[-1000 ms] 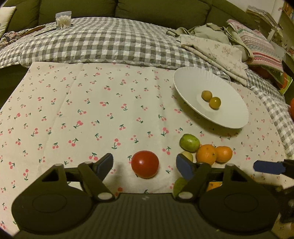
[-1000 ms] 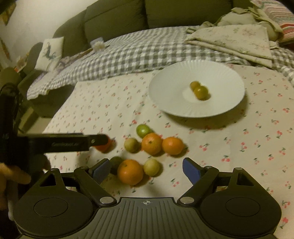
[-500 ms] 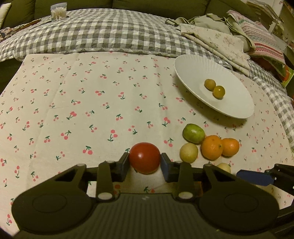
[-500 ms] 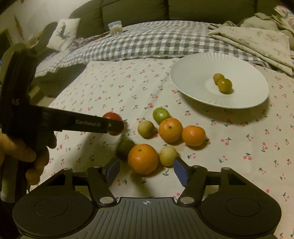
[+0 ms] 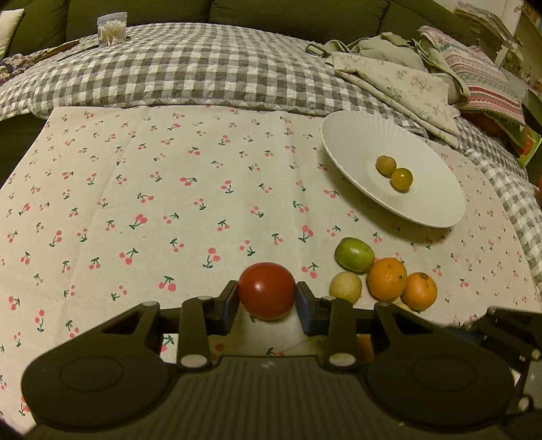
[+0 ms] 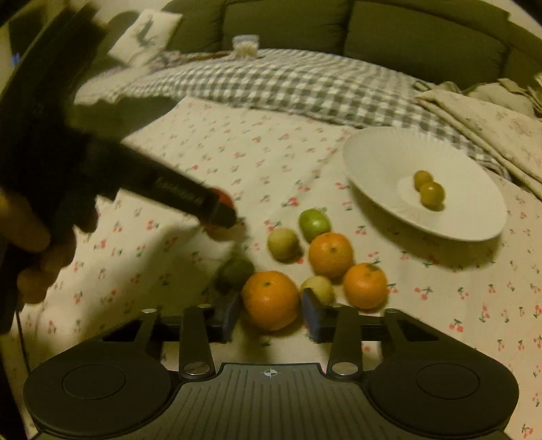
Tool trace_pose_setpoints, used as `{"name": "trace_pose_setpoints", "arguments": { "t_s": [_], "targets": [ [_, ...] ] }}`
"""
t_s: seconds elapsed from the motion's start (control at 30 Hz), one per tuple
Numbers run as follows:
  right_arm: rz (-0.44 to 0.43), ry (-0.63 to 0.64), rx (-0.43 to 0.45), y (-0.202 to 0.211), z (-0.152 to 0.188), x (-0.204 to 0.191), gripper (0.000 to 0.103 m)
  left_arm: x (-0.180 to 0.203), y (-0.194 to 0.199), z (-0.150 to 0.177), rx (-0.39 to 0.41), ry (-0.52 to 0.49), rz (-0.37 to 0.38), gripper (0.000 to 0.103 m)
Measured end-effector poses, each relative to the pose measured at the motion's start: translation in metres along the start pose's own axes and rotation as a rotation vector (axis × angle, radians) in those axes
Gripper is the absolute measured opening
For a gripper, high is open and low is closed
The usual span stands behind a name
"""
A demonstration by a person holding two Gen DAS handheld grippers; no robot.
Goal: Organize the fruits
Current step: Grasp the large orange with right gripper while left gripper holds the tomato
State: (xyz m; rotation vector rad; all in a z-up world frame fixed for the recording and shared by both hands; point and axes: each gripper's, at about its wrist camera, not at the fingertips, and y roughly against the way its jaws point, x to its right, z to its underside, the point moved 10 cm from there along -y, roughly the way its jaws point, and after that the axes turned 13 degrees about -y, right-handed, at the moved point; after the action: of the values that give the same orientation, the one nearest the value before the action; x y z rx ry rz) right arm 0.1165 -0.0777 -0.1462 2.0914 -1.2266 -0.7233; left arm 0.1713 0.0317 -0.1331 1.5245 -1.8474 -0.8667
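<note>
In the left wrist view my left gripper point(image 5: 266, 303) is shut on a red tomato point(image 5: 266, 290), just above the cherry-print cloth. To its right lie a green lime point(image 5: 354, 254), a pale fruit point(image 5: 345, 287) and two oranges point(image 5: 387, 279). A white plate point(image 5: 352, 145) at the right holds two small yellow-green fruits point(image 5: 401, 179). In the right wrist view my right gripper point(image 6: 271, 316) is shut on a large orange point(image 6: 270, 299), its pads against both sides. A dark green fruit point(image 6: 234, 274) and another pale fruit point(image 6: 318, 287) flank that orange. The tomato point(image 6: 223, 199) shows partly behind the left gripper's finger.
A grey checked blanket point(image 5: 189, 71) and folded floral cloths point(image 5: 399, 81) lie behind the cherry-print cloth point(image 5: 135, 189), with a dark sofa beyond. A clear box of cotton swabs point(image 5: 111, 28) stands at the back left. A person's hand point(image 6: 30, 243) holds the left gripper.
The left gripper went from open to shut on the tomato and has lifted it slightly. The right gripper moved in around the large orange and its fingers shut on it.
</note>
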Motion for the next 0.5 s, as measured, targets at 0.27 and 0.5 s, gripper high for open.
{"name": "trace_pose_setpoints", "arguments": {
  "t_s": [0.27, 0.5],
  "targets": [
    [0.011, -0.001, 0.002, 0.0006, -0.0010, -0.0015, 0.036, 0.0011, 0.0020, -0.0003, 0.005, -0.005, -0.003, 0.034],
    [-0.018, -0.048, -0.010, 0.0074, -0.0046, 0.0020, 0.035, -0.0017, 0.0048, -0.0032, 0.017, 0.004, -0.006, 0.034]
  ]
}}
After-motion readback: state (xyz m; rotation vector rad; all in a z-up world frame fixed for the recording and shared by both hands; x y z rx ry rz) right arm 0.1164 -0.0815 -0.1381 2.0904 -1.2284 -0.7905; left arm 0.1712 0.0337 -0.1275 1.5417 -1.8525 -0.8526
